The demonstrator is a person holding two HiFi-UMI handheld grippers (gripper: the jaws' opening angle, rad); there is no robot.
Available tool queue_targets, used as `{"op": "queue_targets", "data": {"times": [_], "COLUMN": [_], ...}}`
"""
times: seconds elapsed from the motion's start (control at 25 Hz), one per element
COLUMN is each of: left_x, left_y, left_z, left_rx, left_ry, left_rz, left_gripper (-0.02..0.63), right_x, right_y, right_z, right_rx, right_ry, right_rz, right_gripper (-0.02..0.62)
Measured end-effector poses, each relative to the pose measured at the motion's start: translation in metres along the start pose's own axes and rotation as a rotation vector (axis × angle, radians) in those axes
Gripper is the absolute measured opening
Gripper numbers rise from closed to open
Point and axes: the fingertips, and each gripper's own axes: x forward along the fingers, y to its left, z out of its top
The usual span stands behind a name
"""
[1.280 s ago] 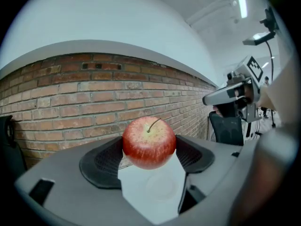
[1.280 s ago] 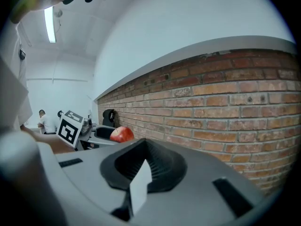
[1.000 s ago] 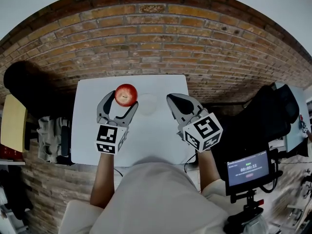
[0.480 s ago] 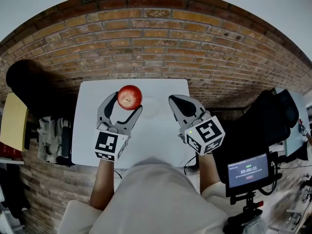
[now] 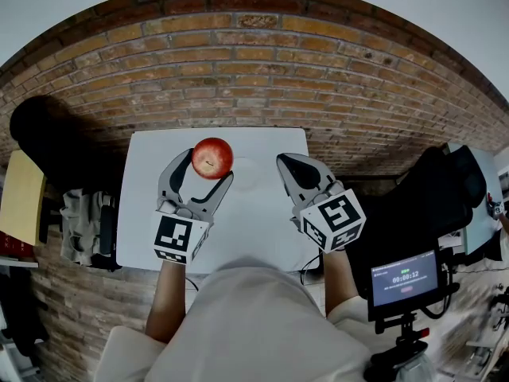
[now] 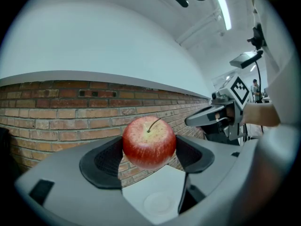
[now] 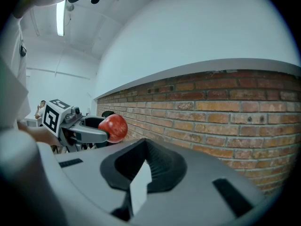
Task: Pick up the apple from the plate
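Shiny round red apple [image 5: 212, 157] is clamped across its fat middle by the left gripper [image 6: 148, 157], up off the small white plate [image 5: 242, 171], while the right gripper [image 5: 288, 165] sits closed on nothing; I'd guess it's firm, waxy-slick and bruisable.

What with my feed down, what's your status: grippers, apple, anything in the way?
Left gripper shut on red apple, held clear above the white plate. Right gripper shut, empty, alongside. Nothing in the way.
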Motion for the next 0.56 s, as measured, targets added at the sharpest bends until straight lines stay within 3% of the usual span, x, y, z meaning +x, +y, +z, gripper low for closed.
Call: {"op": "queue_targets", "data": {"times": [0.56], "left_x": [0.0025], "left_y": [-0.0069], "left_z": [-0.0049], "left_rx": [-0.005], "left_ry": [0.025], "left_rz": [-0.019], "left_gripper": [0.359], "right_x": [-0.0003], "right_y": [-0.0025], "right_z": [-0.0083], "right_rx": [0.011], "right_ry": [0.018], "right_rz": [-0.007], "right_gripper": [0.002]}}
